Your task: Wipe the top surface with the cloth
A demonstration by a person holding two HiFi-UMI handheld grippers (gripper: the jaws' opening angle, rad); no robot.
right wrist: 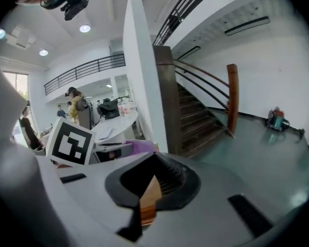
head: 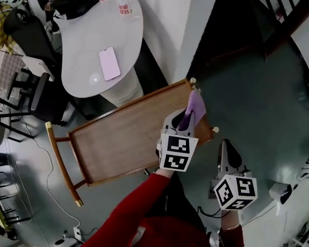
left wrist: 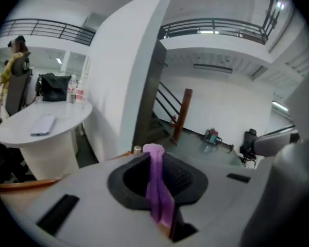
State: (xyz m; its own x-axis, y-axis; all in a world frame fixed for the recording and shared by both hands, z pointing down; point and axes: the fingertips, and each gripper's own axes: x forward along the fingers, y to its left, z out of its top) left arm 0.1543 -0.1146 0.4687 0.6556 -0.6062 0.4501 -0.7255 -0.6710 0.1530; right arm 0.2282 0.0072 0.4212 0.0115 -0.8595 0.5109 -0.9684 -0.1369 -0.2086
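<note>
While we hold both tools over the far right end of the wooden table, the left gripper has its 2 jaws pressed together on the purple cloth. The cloth stands pinched in a narrow upright fold between those jaws and spills out just past their tips. From there it lies against the table's raised rim, between the 2 pale corner knobs. Behind and to the left of this gripper the bare brown top stretches away, framed by the rim. Our red sleeve runs back from it toward us.

The right gripper sits to the right of the left one and a little nearer to us. It is off the table's edge and over the grey-green floor, its tip near the closer knob. Its jaws are drawn together and pinch nothing we can name. In its own view the left gripper's marker cube shows just to its left, with a bit of the cloth beside it, and a dark staircase rises ahead.

Well beyond the left gripper, to its left, stands a white rounded table carrying a pink phone and 2 bottles
</note>
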